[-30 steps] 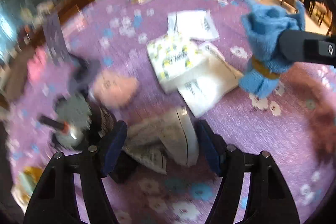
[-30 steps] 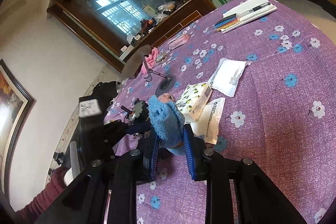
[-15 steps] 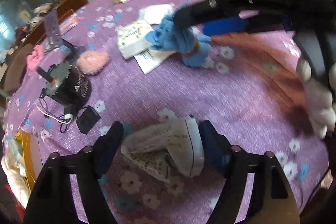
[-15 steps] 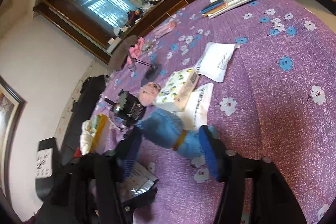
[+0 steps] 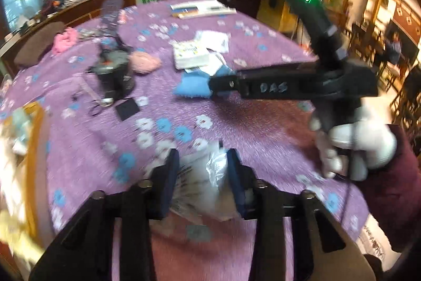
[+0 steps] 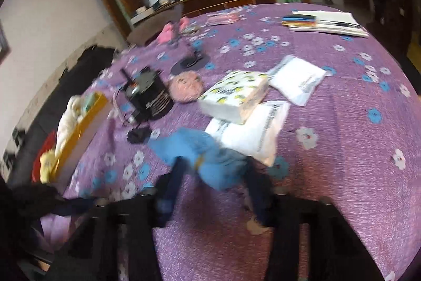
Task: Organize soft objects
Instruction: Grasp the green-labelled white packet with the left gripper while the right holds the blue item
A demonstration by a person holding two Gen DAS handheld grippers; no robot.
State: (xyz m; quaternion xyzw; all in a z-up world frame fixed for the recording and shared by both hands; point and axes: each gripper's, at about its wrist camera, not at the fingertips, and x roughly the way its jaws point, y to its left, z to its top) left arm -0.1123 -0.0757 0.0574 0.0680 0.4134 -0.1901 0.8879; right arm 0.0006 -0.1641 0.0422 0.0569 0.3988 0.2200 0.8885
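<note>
The blue cloth (image 6: 210,162) lay on the purple surface (image 6: 342,175) between the spread fingers of the right claw (image 6: 213,191), while the left claw (image 5: 201,175) pinched a crinkly white packet (image 5: 205,175).

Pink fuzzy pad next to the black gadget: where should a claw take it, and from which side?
Judging by its low, rounded shape, take the pink pad from above, pinching across its narrower width. The black gadget sits close on one side and the tissue pack on the other, so side approaches look cramped.
</note>
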